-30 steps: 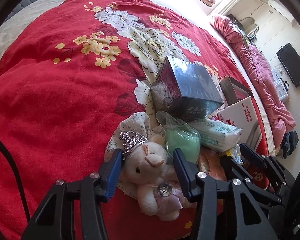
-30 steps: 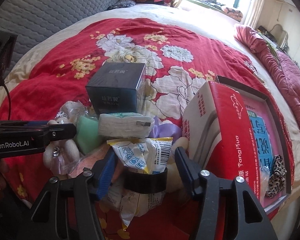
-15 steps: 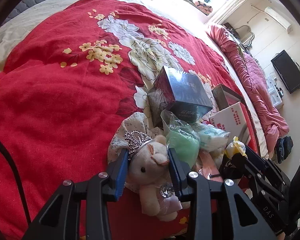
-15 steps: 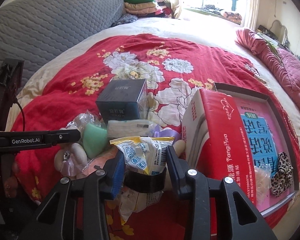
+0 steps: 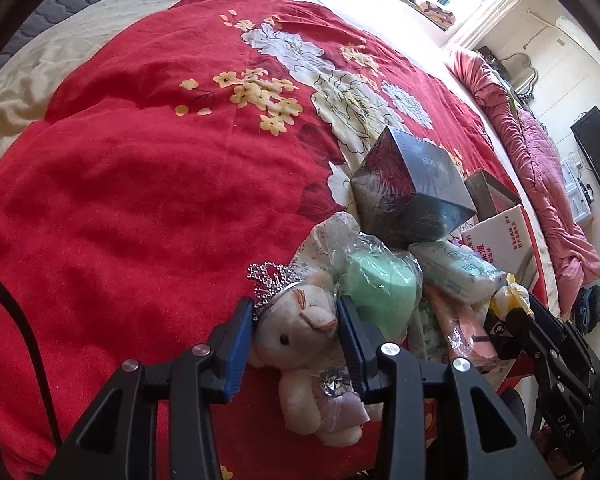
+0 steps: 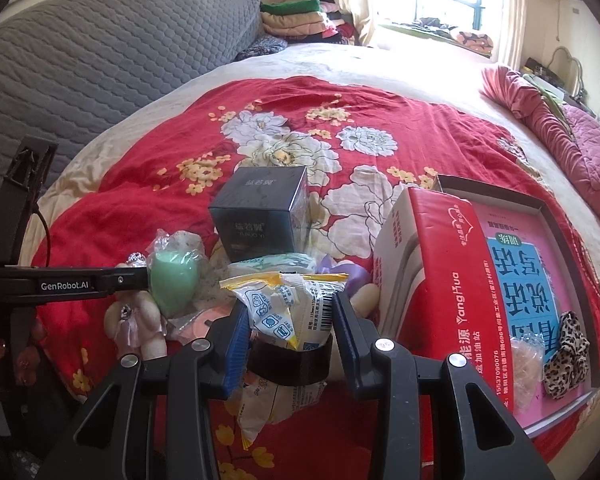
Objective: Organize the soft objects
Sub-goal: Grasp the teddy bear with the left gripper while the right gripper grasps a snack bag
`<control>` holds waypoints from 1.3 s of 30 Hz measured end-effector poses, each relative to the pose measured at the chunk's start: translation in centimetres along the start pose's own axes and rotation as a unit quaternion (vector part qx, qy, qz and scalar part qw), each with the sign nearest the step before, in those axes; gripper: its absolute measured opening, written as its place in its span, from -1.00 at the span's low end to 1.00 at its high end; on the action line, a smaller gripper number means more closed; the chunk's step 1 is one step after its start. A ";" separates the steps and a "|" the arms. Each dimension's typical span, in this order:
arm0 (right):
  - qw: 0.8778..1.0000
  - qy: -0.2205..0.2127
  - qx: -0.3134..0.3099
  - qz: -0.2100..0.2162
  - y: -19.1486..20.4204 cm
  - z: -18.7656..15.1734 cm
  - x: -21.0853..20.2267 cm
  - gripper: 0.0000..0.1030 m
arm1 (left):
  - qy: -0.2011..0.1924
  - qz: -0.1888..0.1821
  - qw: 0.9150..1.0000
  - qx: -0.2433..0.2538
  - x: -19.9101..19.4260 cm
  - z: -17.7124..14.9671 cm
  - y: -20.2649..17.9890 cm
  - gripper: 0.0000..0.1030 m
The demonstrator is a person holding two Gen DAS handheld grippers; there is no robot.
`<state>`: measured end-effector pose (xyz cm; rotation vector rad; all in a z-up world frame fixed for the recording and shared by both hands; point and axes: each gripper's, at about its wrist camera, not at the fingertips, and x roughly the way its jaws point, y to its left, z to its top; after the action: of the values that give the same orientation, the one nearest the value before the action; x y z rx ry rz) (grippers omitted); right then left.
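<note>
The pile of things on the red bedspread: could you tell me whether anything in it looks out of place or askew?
Yes. The dark cube box is a rigid item among soft ones, and in the left wrist view it sits tilted on one edge against the pile. The red and white carton also leans, propped on the rim of the shallow tray.

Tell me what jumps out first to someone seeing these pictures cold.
The red floral quilt fills the bed. At its near edge lies a heap of small things, with a dark cube box behind. The left gripper clamps the head of a white plush bear wearing a tiara; the right gripper squeezes a yellow-and-white snack packet, beside a red carton.
</note>
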<state>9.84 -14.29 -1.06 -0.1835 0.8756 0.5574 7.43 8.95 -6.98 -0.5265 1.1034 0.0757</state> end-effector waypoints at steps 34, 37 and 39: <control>1.000 -0.019 0.010 0.010 -0.5 0.2 -1.3 -0.21 | 0.045 -0.043 0.998 0.029 0.0 -2.1 0.3 0.16; 1.000 -0.019 0.010 0.010 -0.5 0.3 -1.3 -0.21 | 0.053 -0.035 0.998 0.021 0.7 -2.4 0.1 0.25; 1.000 -0.018 0.010 0.012 -0.4 0.3 -1.2 -0.21 | 0.055 -0.026 0.998 0.024 1.0 -2.7 -0.4 0.29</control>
<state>9.63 -15.05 0.04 -0.1449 0.8483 0.5719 5.79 7.23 -8.62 -0.5204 1.1944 -0.0265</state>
